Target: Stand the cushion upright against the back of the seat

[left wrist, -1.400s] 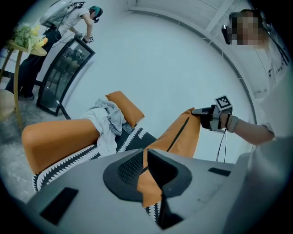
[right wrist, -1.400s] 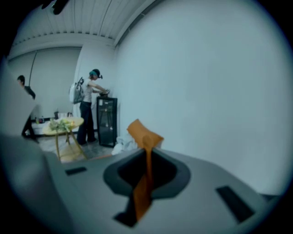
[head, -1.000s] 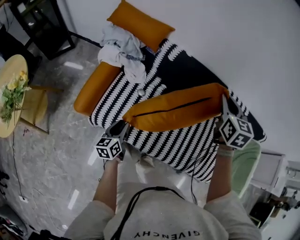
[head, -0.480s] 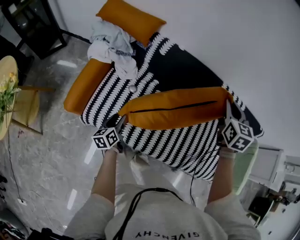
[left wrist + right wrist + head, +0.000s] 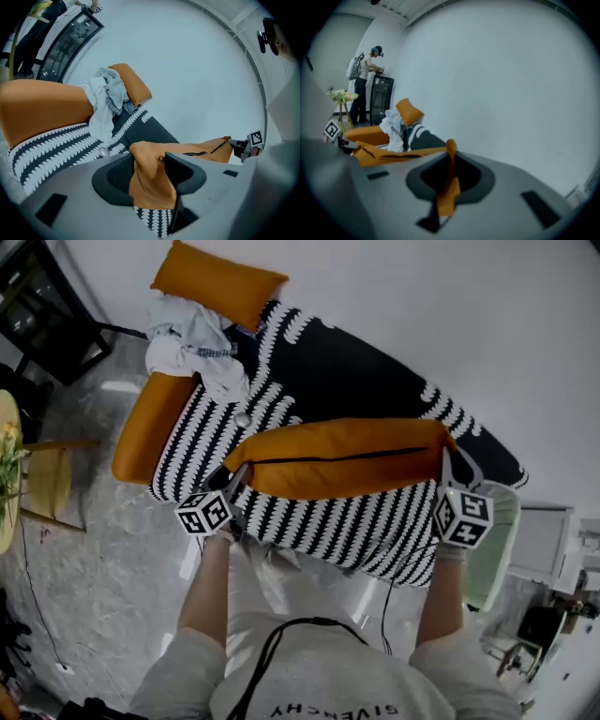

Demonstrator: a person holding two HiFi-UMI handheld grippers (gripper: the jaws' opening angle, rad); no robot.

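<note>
A long orange cushion [image 5: 347, 457] with a dark zip line lies across the black-and-white patterned seat [image 5: 309, 517] of the sofa, in front of its dark back [image 5: 366, 381]. My left gripper [image 5: 234, 476] is at the cushion's left end. Its jaws have just been opening and now stand wide, with the bunched cushion corner [image 5: 149, 180] loose between them. My right gripper [image 5: 448, 452] is at the right end, shut on a thin fold of the cushion's corner [image 5: 451, 161]. From there the rest of the cushion [image 5: 393, 153] stretches away to the left.
A pile of white clothes [image 5: 192, 338] lies at the sofa's far end beside a second orange cushion [image 5: 216, 282] and the orange armrest [image 5: 148, 427]. A round wooden table [image 5: 7, 484] stands left, a pale green object [image 5: 497, 554] right. A person [image 5: 363, 84] stands by a black cabinet.
Both grippers and the cushion have moved further over the seat toward the sofa's back. The cushion now lies more level across the picture.
</note>
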